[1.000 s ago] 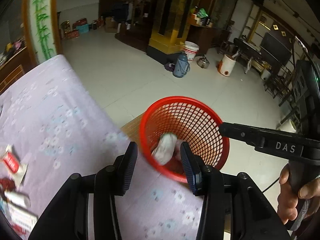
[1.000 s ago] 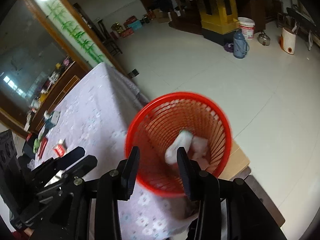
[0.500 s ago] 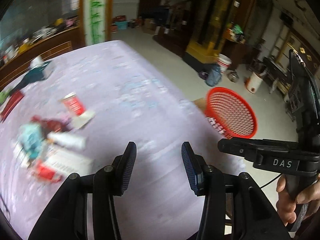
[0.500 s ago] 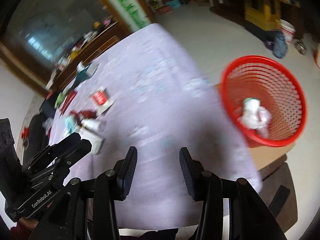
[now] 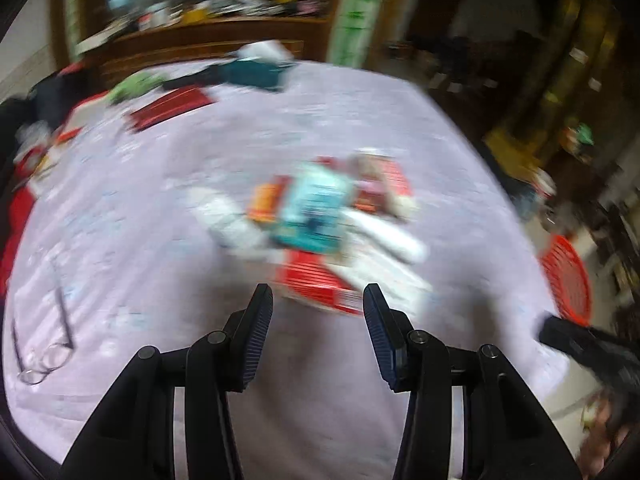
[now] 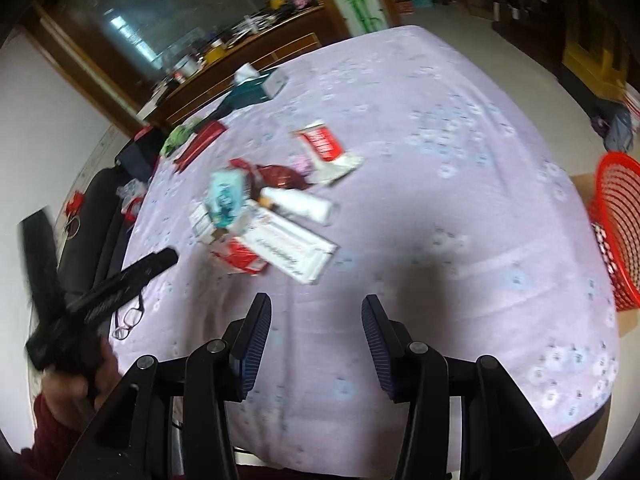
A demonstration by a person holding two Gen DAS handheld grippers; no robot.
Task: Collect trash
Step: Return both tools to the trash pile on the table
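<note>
Now both my grippers hang open and empty above the lilac tablecloth (image 6: 440,128): the left gripper (image 5: 318,320) points at the trash pile (image 6: 272,216) just beyond its tips, the right gripper (image 6: 316,326) sits nearer the table's near edge. The pile lies left of centre; the red basket (image 6: 618,232) stands off the table's right edge, well apart. I judge everything here light. The long white carton (image 6: 292,250) looks stiff, so I would pinch across its narrow width. The teal box (image 6: 226,198) may crush. The red wrapper (image 6: 280,176) looks thin and slippery; I would take a bunched fold.
</note>
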